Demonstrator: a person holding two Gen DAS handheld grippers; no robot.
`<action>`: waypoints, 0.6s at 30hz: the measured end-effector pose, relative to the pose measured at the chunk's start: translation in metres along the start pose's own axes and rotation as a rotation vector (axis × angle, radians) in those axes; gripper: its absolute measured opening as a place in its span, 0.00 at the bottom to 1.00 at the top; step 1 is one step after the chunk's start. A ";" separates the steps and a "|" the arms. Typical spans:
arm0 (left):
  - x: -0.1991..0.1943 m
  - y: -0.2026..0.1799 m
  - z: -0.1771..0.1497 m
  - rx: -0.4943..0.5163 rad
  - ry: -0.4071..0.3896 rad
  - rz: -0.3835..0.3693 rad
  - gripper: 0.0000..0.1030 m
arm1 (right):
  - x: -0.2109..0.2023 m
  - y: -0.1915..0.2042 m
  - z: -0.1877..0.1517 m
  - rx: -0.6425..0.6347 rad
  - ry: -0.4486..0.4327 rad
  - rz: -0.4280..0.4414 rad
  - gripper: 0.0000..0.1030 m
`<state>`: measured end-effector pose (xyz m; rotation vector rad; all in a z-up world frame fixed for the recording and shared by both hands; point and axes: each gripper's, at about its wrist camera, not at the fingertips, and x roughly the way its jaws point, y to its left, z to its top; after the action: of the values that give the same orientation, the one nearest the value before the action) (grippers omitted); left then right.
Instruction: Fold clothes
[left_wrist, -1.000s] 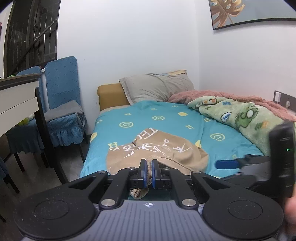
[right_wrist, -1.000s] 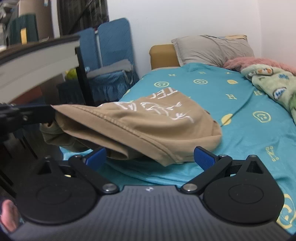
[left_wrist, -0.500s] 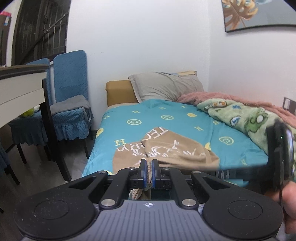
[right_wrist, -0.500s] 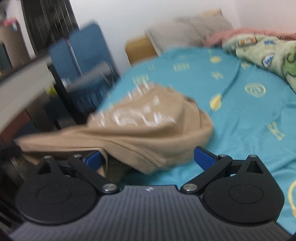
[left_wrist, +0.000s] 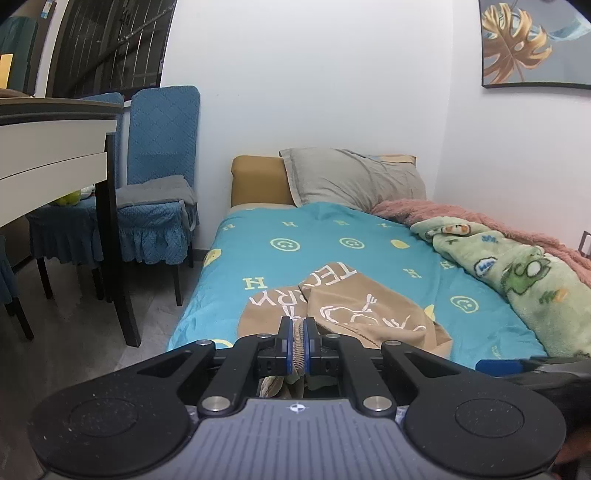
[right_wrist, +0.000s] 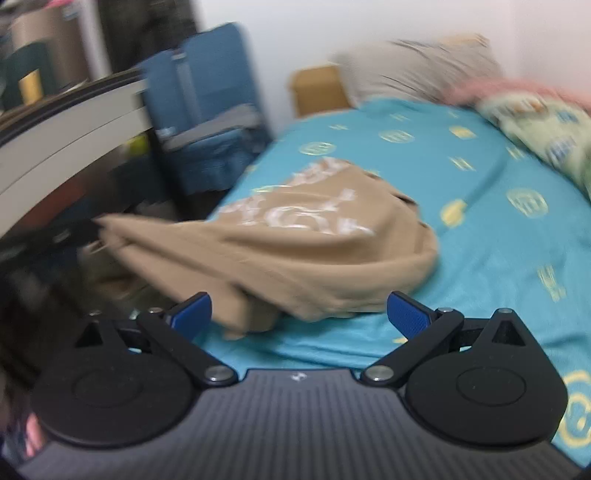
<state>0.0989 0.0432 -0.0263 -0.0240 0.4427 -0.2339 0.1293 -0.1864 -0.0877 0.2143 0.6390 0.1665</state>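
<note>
Closer now, right tongs (right_wrist: 299, 309) gape over the teal bedsheet (right_wrist: 480, 229).

— Item one, your left gripper (left_wrist: 300, 345): what state?
— Pads pressed together, a fold of the tan shirt (left_wrist: 354, 310) pinched between them, held level at the shirt's near edge.
— Item two, your right gripper (right_wrist: 299, 314)?
— Jaws spread wide, blue pads (right_wrist: 408, 314) apart, nothing between them; it sits low, just short of the shirt's near hem.

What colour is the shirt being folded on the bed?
Tan shirt with white printed lettering and line drawing, clearest in the left wrist view.
</note>
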 end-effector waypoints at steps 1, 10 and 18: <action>0.000 0.000 0.000 0.001 -0.001 -0.004 0.06 | 0.009 -0.003 0.000 0.013 0.020 -0.020 1.00; 0.001 -0.009 -0.005 0.048 -0.007 -0.015 0.06 | 0.060 0.008 -0.010 -0.101 0.105 -0.086 1.00; 0.007 -0.015 -0.011 0.063 0.033 -0.053 0.06 | 0.032 -0.033 0.006 0.170 -0.156 -0.166 1.00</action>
<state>0.0972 0.0269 -0.0383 0.0296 0.4675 -0.3005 0.1610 -0.2120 -0.1093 0.3336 0.5132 -0.0648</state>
